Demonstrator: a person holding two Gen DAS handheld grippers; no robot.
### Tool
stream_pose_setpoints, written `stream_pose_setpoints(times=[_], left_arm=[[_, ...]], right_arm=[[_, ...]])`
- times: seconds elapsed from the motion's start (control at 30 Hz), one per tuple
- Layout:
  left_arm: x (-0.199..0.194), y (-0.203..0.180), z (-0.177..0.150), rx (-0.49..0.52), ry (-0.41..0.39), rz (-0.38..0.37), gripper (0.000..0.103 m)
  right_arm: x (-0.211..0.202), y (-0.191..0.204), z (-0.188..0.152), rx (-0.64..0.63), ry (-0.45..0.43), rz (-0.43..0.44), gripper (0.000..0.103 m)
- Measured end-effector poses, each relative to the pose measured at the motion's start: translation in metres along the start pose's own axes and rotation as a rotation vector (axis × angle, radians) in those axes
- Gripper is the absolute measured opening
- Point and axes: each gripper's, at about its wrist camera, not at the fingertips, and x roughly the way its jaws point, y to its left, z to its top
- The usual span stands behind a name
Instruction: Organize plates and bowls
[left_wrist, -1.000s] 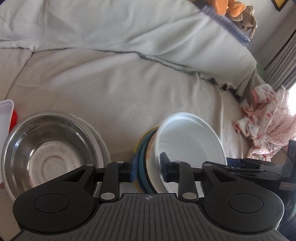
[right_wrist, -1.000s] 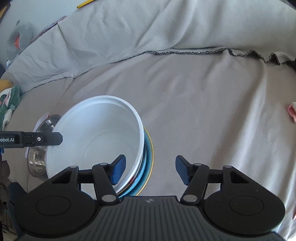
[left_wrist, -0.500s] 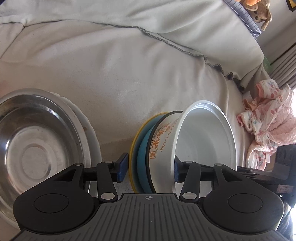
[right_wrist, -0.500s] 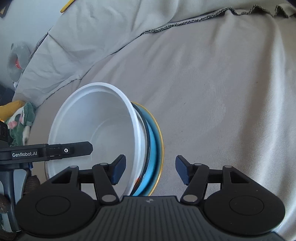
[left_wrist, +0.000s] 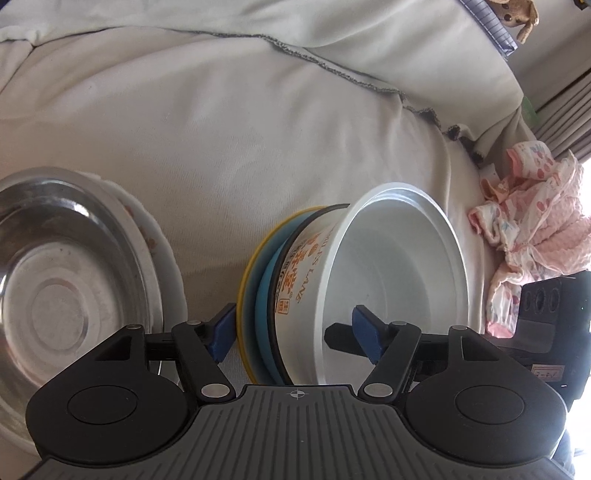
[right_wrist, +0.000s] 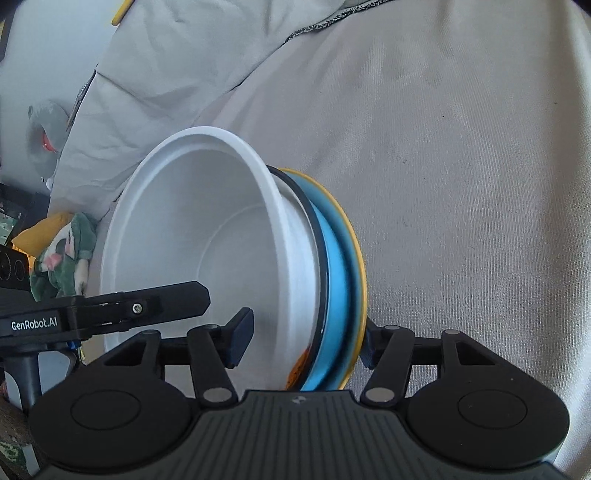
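Left wrist view shows us holding a stack tipped up on its edge: a white bowl (left_wrist: 399, 280) with orange writing, a blue plate (left_wrist: 266, 325) and a yellow plate (left_wrist: 246, 295) behind it. Our left gripper (left_wrist: 295, 332) squeezes the whole stack, one blue pad behind the yellow plate and one inside the bowl. Our right gripper (right_wrist: 303, 338) holds the same stack from the other side, one pad in the bowl and one behind the plates. The stack hangs over the middle of the soft gray sofa cover (left_wrist: 258, 129). A shiny metal bowl (left_wrist: 62, 280) sits on a white plate (left_wrist: 155, 258) near the cover's left edge. We think the smooth, round plates could slip out sideways if one gripper lets go too soon. The bowl looks thin and light, so a hard squeeze might bend it.
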Motion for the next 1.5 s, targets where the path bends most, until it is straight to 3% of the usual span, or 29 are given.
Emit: stream_pose_setpoints(times=[0.37,0.53,0.73,0.83,1.07,1.5], left_arm=[[-0.011,0.012,-0.021,-0.021,0.045,-0.003,0.071],[-0.012,0.009,-0.021,0.013,0.023,-0.015,0.071],[-0.011,0.011,-0.022,0.046,0.012,-0.019,0.069],[-0.010,0.009,-0.021,0.044,0.006,-0.020,0.069],[-0.012,-0.012,-0.029,0.150,-0.018,0.041,0.070],[-0.016,-0.007,-0.034,0.142,-0.003,0.023,0.070]], right_arm=[[0.005,0.014,-0.014,-0.019,0.064,0.011,0.059],[0.005,0.007,-0.013,0.005,0.054,0.031,0.059],[-0.011,0.012,-0.007,-0.039,-0.086,-0.029,0.058],[-0.008,0.016,-0.004,-0.031,-0.073,-0.011,0.058],[-0.001,0.003,-0.014,0.003,-0.042,0.021,0.058],[-0.004,0.010,-0.024,0.002,-0.037,0.024,0.061]])
